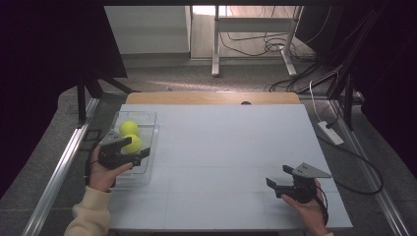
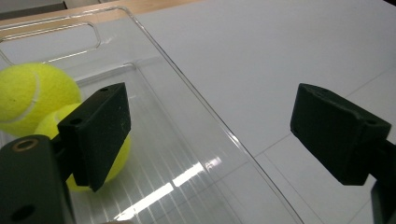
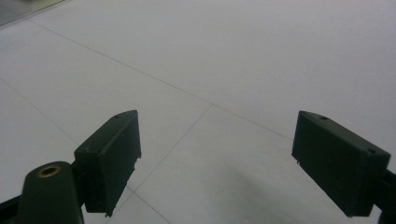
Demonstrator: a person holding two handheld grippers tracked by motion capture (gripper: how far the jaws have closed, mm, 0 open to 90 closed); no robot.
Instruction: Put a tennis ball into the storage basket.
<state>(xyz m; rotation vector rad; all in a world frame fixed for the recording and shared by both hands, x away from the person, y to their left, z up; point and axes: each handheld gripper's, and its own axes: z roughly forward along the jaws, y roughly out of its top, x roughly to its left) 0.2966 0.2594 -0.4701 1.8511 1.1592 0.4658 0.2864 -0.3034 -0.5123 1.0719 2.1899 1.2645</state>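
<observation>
While both hands were kept low at the near side of the desk [image 1: 221, 147], a clear bin [image 1: 147, 129] was seen at its left edge, with two yellow balls inside. The far ball [image 1: 129, 128] lay toward the bin's back end, and the near ball [image 1: 133, 143] was placed just in front of it, the two touching. The left gripper [image 1: 139, 155] was held over the bin's near half, its jaws spread apart with nothing between them. In the left gripper view the left gripper [image 2: 210, 135] was shown straddling the bin's right wall [image 2: 205, 116]: one jaw was inside the bin, just beside the near ball [image 2: 116, 158], and the other was over bare desk [image 2: 280, 56] outside it. Whether the inner jaw touched that ball could not be told. The far ball [image 2: 32, 95] was seen behind it, toward the bin's handle slot.

The right gripper [image 1: 279, 181] was held near the desk's front right corner, well apart from the bin, with its jaws parted and empty. In the right gripper view the right gripper [image 3: 215, 163] was pointed at plain white desk [image 3: 233, 60], and nothing was caught between its jaws.
</observation>
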